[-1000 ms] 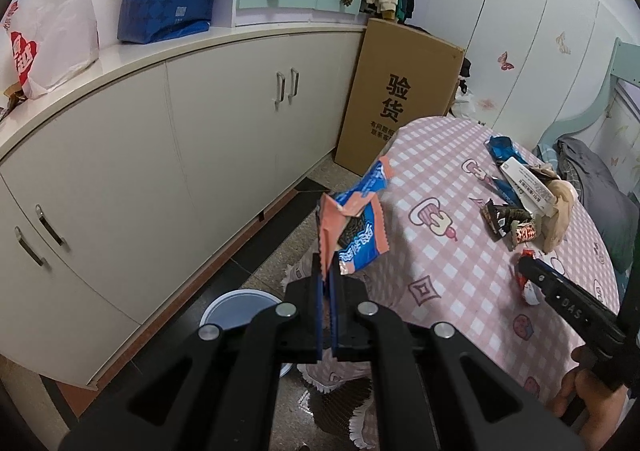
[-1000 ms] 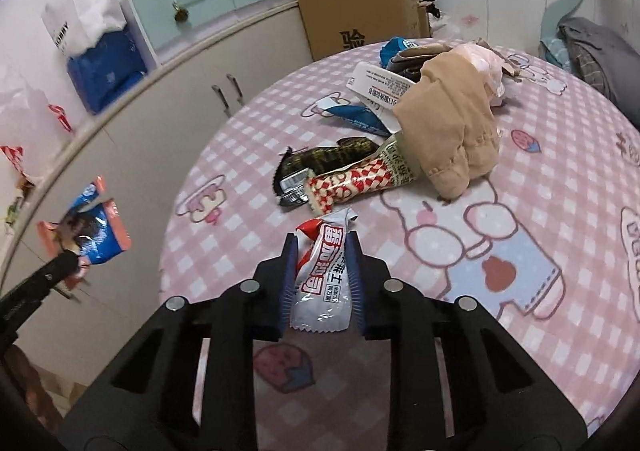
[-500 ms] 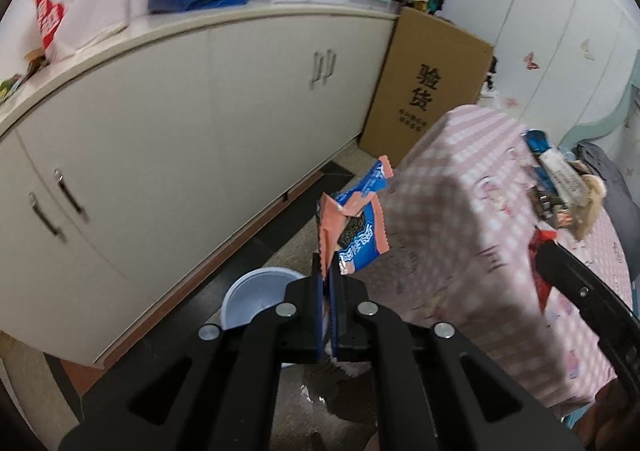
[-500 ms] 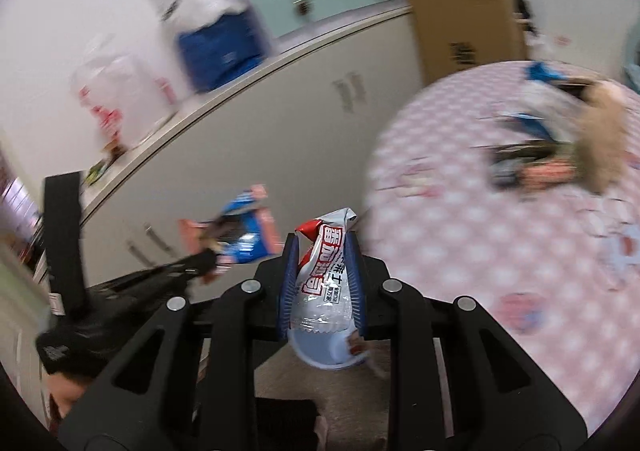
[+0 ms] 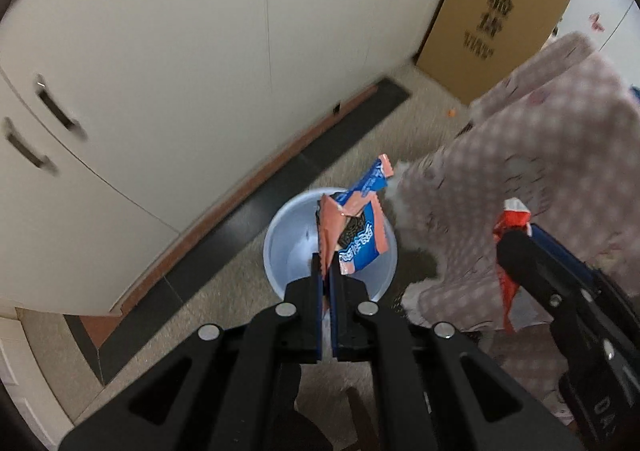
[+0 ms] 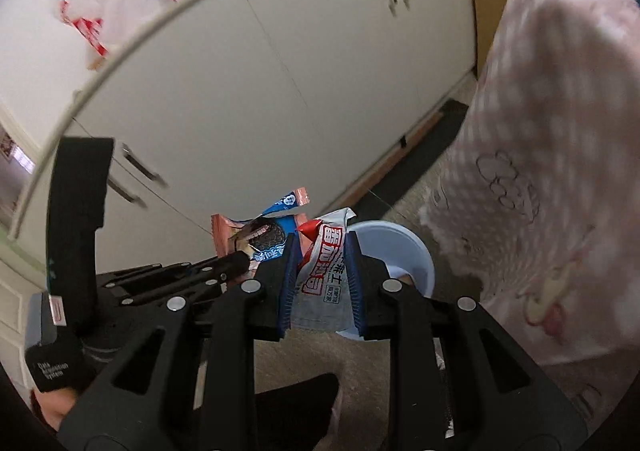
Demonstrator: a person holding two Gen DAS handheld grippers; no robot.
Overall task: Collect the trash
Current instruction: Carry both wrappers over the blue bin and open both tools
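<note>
Left wrist view: my left gripper (image 5: 329,271) is clamped on the blue-and-salmon cookie wrapper (image 5: 356,235), which now hangs right over the mouth of the pale blue bin (image 5: 294,247) on the floor.
Change since a second ago: back then this wrapper hung above the edge of the pink checked tablecloth (image 5: 552,171) with the bin only peeking in below — now the bin sits directly under it and looks much nearer.
Right wrist view: my right gripper (image 6: 322,283) is closed on the white-and-red snack packet (image 6: 322,263); a second ago it was over the table, now the packet hangs at the bin's near-left rim (image 6: 416,247), not squarely over the opening.
Beside the bin: white cabinet doors (image 5: 180,63) behind it, tablecloth hanging to its right.
Meaning for the task: both pieces are off the table — the cookie wrapper looks ready to release, the packet probably needs to come a little further over the bin first.
Risk: light wrappers may flutter and miss.
</note>
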